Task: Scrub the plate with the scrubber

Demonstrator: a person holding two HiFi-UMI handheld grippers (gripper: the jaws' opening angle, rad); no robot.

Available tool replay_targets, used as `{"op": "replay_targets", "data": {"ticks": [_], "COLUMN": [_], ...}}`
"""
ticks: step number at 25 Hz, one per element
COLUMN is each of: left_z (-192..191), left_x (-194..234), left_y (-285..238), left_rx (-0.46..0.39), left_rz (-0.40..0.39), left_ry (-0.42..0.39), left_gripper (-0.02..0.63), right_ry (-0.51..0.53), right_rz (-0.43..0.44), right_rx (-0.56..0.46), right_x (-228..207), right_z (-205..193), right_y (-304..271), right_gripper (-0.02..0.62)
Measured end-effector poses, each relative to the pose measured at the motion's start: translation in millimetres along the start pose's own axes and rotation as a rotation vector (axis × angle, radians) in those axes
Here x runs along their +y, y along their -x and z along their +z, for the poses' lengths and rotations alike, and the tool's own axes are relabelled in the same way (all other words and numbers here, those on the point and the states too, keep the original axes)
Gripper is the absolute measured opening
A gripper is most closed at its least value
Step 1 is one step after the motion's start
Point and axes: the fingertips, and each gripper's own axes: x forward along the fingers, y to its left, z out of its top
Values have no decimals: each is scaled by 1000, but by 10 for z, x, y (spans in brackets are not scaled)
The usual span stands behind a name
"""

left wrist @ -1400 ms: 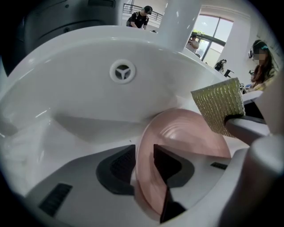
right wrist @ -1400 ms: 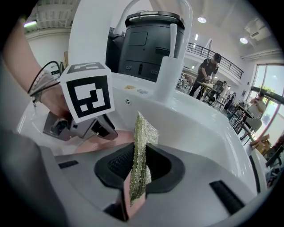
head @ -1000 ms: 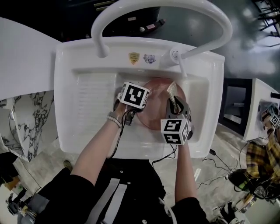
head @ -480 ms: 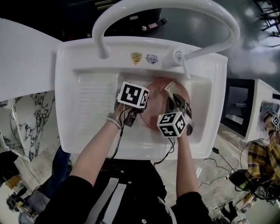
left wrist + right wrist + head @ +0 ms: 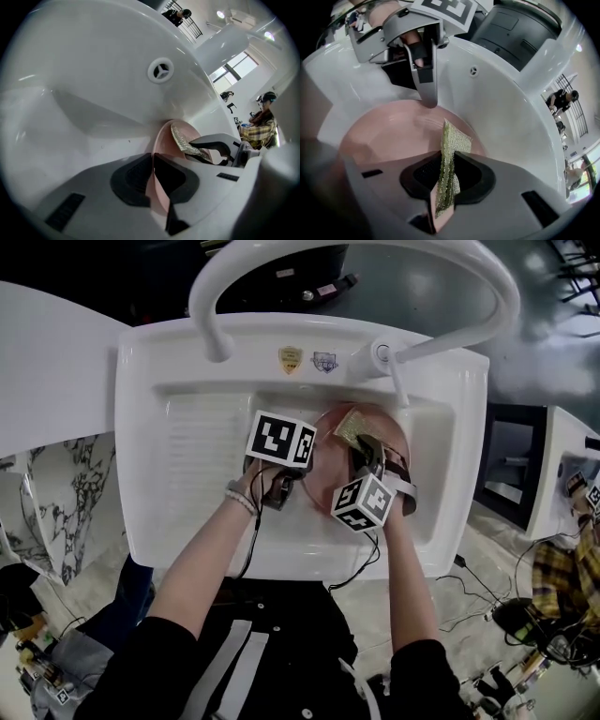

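Scrubber (image 5: pixel 345 426): since a second ago it has slid leftward across the plate (image 5: pixel 325 482), and the right claw (image 5: pixel 361 448) has rolled and sunk with it.
Sink (image 5: pixel 141 474): white, with the plate down in its basin.
Left claw (image 5: pixel 152 174): all but closed, its pads pinching the plate's rim.
Plate: pink, between the two claws (its near edge is hidden under them).
Right claw: clamped on the green scrubber, whose free end lies against the plate's face.
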Motion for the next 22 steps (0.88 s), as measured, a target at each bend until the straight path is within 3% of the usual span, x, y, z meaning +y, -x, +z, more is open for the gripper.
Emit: {"op": "replay_targets", "data": {"ticks": [10, 22], "left_z": [35, 41], "left_x": [-27, 4], "left_y": [29, 12], "left_rx": [-29, -36], "left_rz": [-50, -55], "left_ry": [38, 74], "left_gripper": [21, 23], "right_ry": [347, 413], "right_rz": [84, 314], "right_rx": [-94, -256], "right_x": [379, 886], "right_z": [211, 288], "right_y": [75, 361], "right_gripper": [72, 73]}}
